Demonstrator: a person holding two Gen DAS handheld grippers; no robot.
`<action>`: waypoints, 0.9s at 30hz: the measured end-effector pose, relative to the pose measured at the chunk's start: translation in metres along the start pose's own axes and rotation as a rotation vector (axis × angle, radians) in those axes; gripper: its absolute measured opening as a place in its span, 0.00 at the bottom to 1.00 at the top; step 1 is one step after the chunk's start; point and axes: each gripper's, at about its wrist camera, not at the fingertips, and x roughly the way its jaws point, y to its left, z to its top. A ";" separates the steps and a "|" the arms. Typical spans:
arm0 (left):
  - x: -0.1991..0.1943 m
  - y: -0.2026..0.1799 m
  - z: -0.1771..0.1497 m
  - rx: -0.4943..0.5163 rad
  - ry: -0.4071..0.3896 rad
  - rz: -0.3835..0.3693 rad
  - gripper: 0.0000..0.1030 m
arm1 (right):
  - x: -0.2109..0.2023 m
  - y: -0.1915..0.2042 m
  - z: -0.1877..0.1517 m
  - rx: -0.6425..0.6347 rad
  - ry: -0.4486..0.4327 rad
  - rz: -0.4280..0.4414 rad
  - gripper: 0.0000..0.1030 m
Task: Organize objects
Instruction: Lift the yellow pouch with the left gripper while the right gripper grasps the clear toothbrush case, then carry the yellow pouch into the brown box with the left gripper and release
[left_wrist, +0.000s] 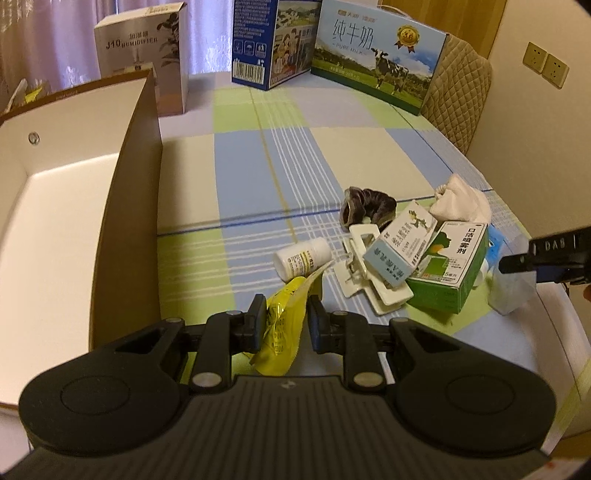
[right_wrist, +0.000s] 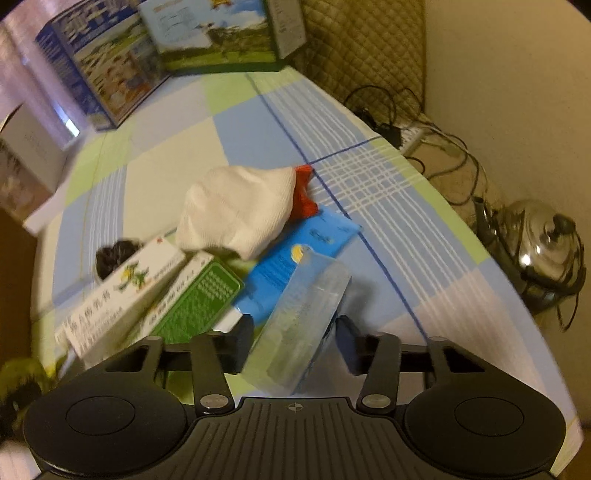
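My left gripper (left_wrist: 286, 323) is shut on a yellow packet (left_wrist: 282, 328), held just above the checked tablecloth beside the open cardboard box (left_wrist: 122, 206) on its left. Ahead lies a pile: a white pill bottle (left_wrist: 301, 258), white hair clips (left_wrist: 365, 284), a white-blue medicine box (left_wrist: 400, 245), a green medicine box (left_wrist: 448, 266), a dark scrunchie (left_wrist: 365, 205) and a white sock (left_wrist: 460, 201). My right gripper (right_wrist: 295, 341) is shut on a clear plastic case (right_wrist: 301, 325); it also shows at the right edge of the left wrist view (left_wrist: 513, 288). A blue packet (right_wrist: 306, 251) lies under the case.
A humidifier box (left_wrist: 144, 55) and two milk cartons (left_wrist: 376, 55) stand at the table's far edge. A quilted chair back (left_wrist: 458, 88) is at the far right. Beyond the right table edge are cables, a power strip (right_wrist: 413, 138) and a steel pot (right_wrist: 546, 243).
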 end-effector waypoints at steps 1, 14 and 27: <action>0.000 -0.001 -0.001 0.003 0.000 0.003 0.19 | -0.001 -0.002 -0.002 -0.024 0.003 -0.011 0.30; 0.003 -0.027 -0.002 0.055 0.013 0.097 0.18 | -0.015 -0.031 -0.015 -0.121 0.028 0.094 0.27; -0.042 -0.058 -0.010 -0.063 -0.031 0.121 0.18 | -0.053 -0.055 -0.016 -0.203 0.017 0.231 0.27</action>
